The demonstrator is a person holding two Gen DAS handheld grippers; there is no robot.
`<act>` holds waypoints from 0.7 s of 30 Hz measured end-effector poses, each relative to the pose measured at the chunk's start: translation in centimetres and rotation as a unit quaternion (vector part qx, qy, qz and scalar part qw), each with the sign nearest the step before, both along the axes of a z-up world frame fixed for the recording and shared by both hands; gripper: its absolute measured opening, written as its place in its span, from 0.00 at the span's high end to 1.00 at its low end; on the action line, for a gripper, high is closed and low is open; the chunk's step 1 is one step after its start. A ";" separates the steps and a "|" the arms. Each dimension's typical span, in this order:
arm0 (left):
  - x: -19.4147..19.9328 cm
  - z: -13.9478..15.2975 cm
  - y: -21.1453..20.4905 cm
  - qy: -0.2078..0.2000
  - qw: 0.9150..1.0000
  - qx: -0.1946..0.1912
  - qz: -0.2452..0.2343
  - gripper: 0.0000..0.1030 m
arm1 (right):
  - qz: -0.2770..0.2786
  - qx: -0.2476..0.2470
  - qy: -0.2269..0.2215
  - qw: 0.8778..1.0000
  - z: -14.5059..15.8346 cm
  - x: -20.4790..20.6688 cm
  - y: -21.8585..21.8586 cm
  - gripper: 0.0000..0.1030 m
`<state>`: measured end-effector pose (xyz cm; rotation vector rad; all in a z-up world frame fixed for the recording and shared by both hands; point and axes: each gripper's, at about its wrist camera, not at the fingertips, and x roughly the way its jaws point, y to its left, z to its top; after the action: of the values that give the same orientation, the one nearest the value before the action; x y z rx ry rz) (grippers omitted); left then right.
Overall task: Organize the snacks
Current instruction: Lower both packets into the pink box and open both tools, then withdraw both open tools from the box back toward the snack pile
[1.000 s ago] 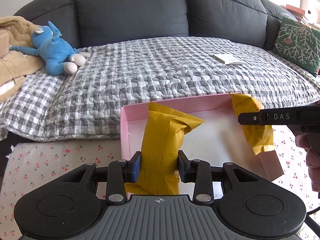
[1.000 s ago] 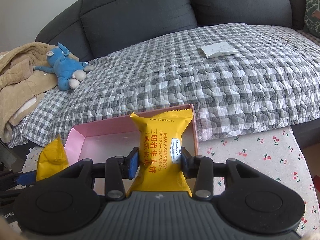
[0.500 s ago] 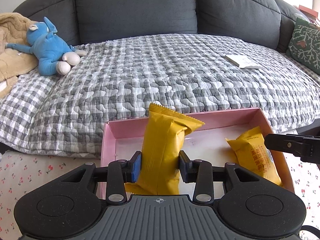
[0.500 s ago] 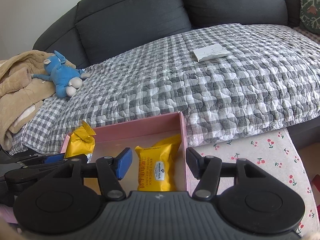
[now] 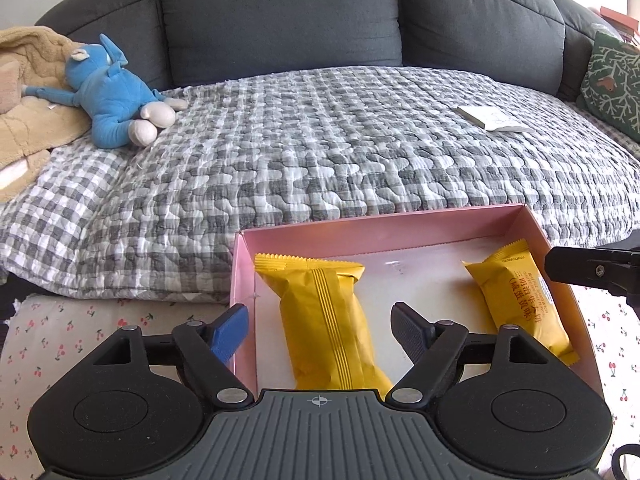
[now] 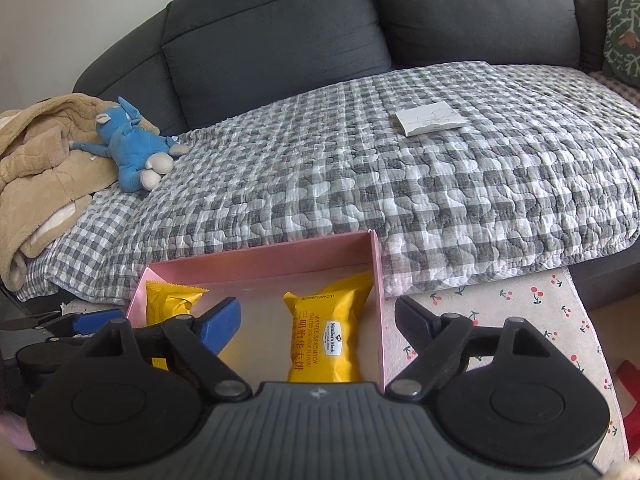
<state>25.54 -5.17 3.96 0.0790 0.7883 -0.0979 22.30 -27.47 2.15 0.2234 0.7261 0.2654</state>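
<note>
Both yellow foil snack packets, gripped a second ago, now lie released in the shallow pink cardboard box. Left hand-held gripper jaws are opening astride the lower-centre packet. Right hand-held gripper jaws are opening astride the printed packet.

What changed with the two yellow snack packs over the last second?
Both were let go. The left gripper released its upright snack pack, which now lies flat in the pink box. The right gripper dropped its labelled pack by the box's right wall. Both sets of jaws are opening. The box, quilt and blue plush toy stayed put.
</note>
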 end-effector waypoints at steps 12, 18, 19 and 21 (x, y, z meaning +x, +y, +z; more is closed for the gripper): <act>-4.5 1.2 1.8 0.002 1.000 0.004 -0.022 0.13 | -0.002 -0.022 -0.004 1.000 1.9 -3.0 0.7 0.09; -7.1 2.1 2.9 -0.005 1.000 -0.002 -0.026 0.10 | -0.001 -0.028 -0.011 1.000 3.3 -5.1 1.1 0.03; -7.6 2.2 3.1 -0.006 1.000 -0.002 -0.027 0.10 | 0.001 -0.030 -0.013 0.999 3.5 -5.5 1.2 0.02; -8.5 2.5 3.5 -0.008 1.000 -0.003 -0.029 0.09 | 0.002 -0.036 -0.015 0.999 3.8 -6.3 1.5 0.02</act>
<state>17.02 -1.63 6.43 0.0966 0.7704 -0.1548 15.96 -25.98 5.94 0.1497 0.7043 0.2454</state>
